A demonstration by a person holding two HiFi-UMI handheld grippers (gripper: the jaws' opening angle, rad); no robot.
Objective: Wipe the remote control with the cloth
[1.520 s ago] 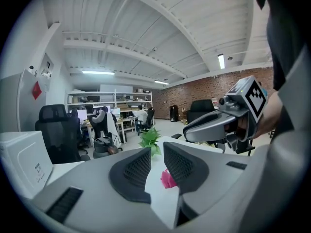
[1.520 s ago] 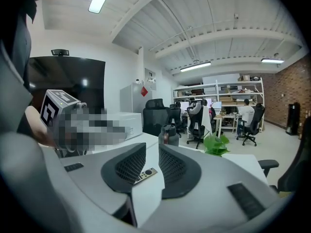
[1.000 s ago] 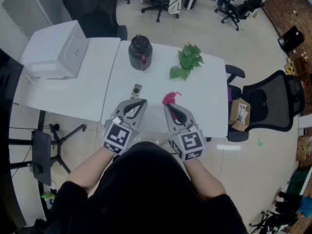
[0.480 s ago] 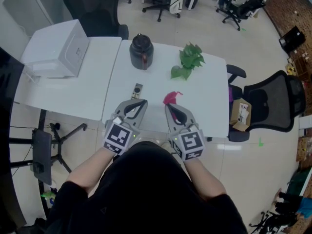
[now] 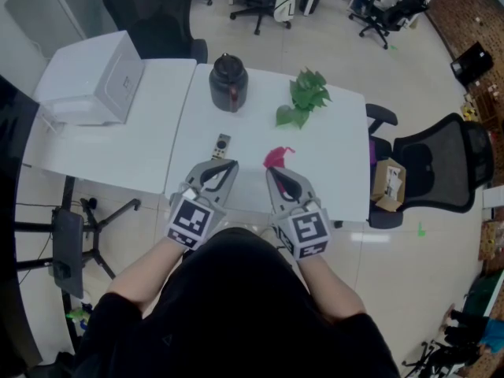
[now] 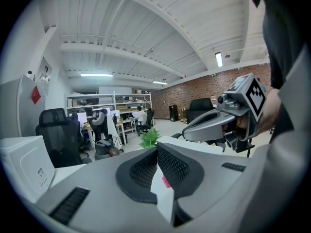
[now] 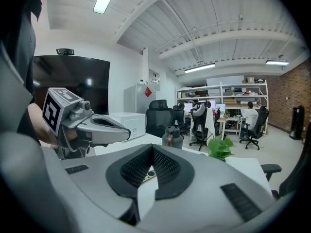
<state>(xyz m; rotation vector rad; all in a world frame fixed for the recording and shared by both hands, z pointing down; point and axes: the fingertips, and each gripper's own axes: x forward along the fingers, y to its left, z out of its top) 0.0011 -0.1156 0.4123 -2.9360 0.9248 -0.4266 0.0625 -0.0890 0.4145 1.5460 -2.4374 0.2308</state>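
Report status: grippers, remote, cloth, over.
Left gripper and right gripper shut, empty, over the table's near edge. Remote and cloth lie untouched just ahead. Nothing in the way.

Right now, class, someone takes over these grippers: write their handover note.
Left gripper: jaws shut, empty, at the front edge of the white table.
Right gripper: jaws shut, empty, beside it.
Remote control: flat on the table, just beyond the left gripper.
Pink cloth: crumpled, just beyond the right gripper, apart from the remote.
Done: nothing; cloth and remote untouched.
Left: grasp the cloth, wipe the remote control.
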